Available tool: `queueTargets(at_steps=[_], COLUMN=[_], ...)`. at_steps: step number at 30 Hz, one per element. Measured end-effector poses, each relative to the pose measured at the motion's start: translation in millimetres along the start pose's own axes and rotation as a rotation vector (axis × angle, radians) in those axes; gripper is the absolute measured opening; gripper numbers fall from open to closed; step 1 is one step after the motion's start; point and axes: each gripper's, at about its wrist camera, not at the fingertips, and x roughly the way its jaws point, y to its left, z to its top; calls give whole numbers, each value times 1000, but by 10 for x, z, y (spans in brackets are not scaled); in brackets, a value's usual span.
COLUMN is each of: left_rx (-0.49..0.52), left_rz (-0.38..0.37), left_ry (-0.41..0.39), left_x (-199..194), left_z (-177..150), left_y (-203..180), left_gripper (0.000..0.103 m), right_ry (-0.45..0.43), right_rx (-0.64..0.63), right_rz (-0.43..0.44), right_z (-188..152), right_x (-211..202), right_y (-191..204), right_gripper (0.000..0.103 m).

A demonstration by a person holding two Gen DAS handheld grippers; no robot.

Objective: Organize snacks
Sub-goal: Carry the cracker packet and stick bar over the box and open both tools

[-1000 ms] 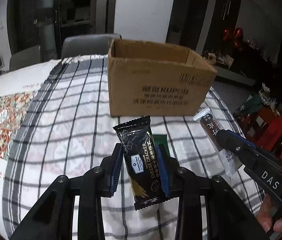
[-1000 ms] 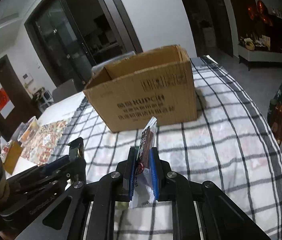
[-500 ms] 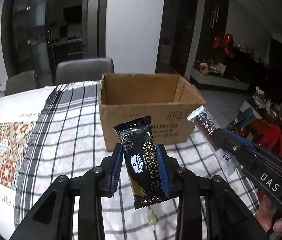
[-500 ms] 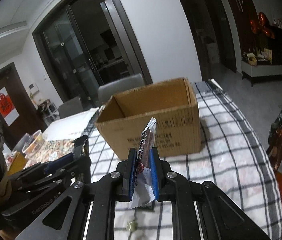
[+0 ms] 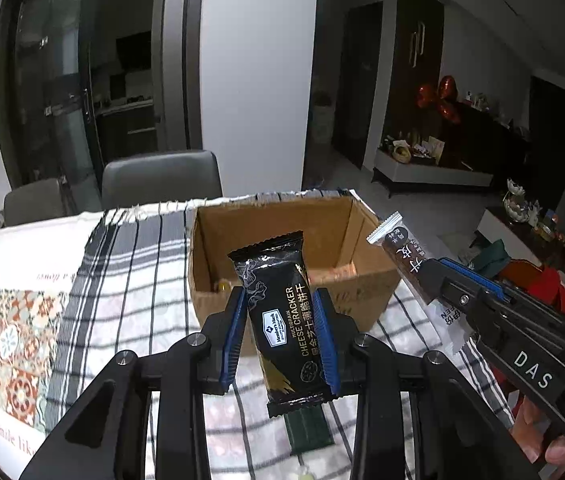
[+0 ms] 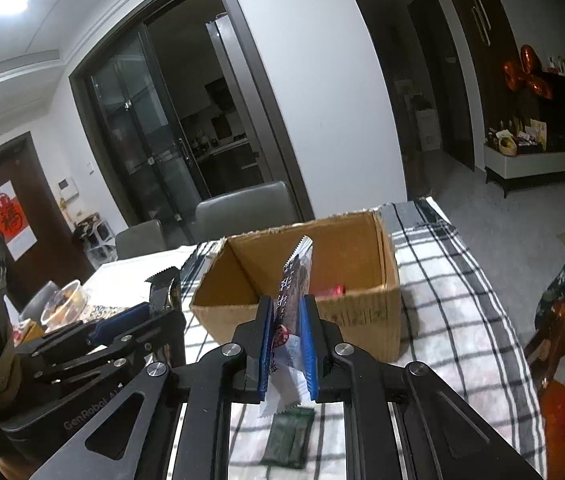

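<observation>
Left tongs (image 5: pixel 282 336) grip a cracker pack (image 5: pixel 280 320) and right tongs (image 6: pixel 286 344) a snack bar (image 6: pixel 294 280) (both clamped) above the open box's (image 5: pixel 362 284) near rim.

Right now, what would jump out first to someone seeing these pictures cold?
Two snacks held up above the table: a black cheese cracker packet clamped in the left gripper, and a brown-and-white snack bar pinched in the right gripper. Just beyond them sits an open cardboard box on the checked tablecloth.
</observation>
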Motion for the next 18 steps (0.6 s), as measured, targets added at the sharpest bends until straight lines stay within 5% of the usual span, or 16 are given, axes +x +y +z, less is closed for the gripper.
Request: queueTargets(at_steps=[18], left_rx=[73], left_rz=[8], left_ry=[8], left_x=[590], left_z=[541], left_y=[22], left_gripper=[33], right_ry=[17], right_rx=[-61], right_rz=[-26], right_z=[518], right_x=[621], right_y=[-120], right_gripper=[15])
